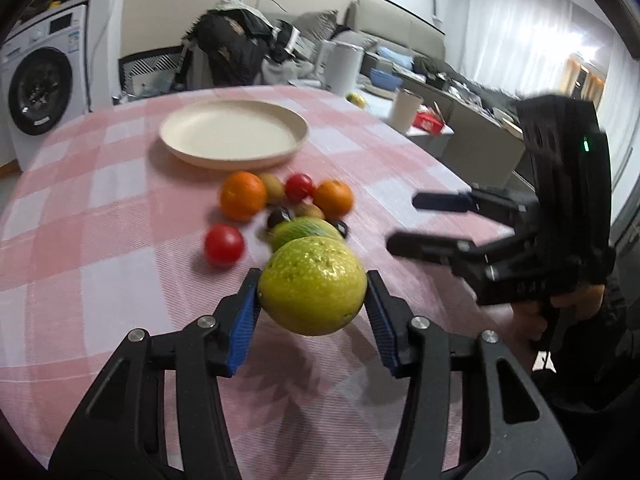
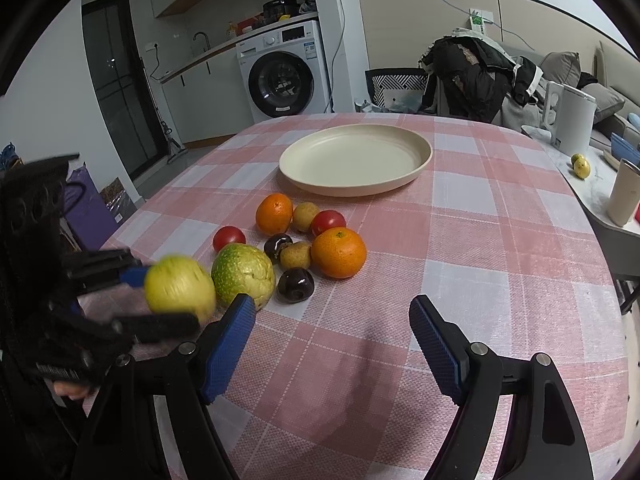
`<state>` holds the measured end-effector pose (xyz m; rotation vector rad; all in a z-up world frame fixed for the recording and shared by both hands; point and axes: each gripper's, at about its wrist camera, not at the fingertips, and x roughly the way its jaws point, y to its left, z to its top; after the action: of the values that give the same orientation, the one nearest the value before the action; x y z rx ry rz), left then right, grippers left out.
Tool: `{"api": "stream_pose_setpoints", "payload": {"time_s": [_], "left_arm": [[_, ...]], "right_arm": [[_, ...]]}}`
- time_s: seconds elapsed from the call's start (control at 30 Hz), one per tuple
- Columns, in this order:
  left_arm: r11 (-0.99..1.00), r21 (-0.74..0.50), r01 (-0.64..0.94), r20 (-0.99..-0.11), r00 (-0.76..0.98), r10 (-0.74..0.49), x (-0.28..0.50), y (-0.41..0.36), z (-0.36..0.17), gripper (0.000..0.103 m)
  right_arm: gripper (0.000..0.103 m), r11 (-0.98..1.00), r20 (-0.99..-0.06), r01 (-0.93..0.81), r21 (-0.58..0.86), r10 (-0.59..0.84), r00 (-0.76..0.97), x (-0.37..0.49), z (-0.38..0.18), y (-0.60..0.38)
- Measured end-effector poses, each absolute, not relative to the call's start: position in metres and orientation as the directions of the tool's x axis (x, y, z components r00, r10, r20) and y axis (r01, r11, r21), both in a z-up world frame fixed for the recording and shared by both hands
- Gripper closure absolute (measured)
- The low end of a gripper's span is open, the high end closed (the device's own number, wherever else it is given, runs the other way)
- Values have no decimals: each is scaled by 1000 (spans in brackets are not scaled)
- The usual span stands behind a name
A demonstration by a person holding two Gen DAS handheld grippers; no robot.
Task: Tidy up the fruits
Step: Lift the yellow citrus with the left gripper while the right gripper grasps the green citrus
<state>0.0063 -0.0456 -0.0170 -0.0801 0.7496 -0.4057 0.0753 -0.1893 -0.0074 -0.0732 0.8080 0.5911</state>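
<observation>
My left gripper [image 1: 312, 294] is shut on a yellow-green citrus fruit [image 1: 313, 286] and holds it above the pink checked tablecloth; it also shows in the right wrist view [image 2: 179, 289], blurred. Beyond it lie a second green fruit [image 2: 243, 275], two oranges [image 2: 338, 252] [image 2: 274, 213], two red tomatoes [image 2: 229, 238] [image 2: 328, 222], dark plums [image 2: 296, 284] and small brown fruits [image 2: 295, 255]. An empty cream plate [image 2: 356, 159] sits behind the pile. My right gripper [image 2: 332, 340] is open and empty, near the table's front; it shows in the left wrist view [image 1: 404, 222] at the right.
A white kettle [image 2: 573, 119] and a beige cup [image 2: 624, 194] stand on a side counter to the right with two small yellow fruits [image 2: 580, 166]. A chair piled with dark clothes [image 2: 472, 76] stands behind the table. A washing machine [image 2: 282, 74] is at the back.
</observation>
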Motion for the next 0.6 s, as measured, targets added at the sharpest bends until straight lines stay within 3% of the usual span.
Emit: {"api": "stream_pose_setpoints", "payload": {"time_s": [0.13,0.37,0.6], "left_arm": [[934,-212,287,-632,689,-355,8,-30,-11,55],[948,-203,247,-612,724,-320,8,-15,-7,55],[950,-218,222,-605,734,-310,10,-8,-7,55]], "right_arm": [[21,810,-706,-563,165,496,506,72,-9,-176],[34,757,-718,-635,155,528,454,68,-12,-139],[34,728,-707,-671,143,549,446,70,-8,-120]]}}
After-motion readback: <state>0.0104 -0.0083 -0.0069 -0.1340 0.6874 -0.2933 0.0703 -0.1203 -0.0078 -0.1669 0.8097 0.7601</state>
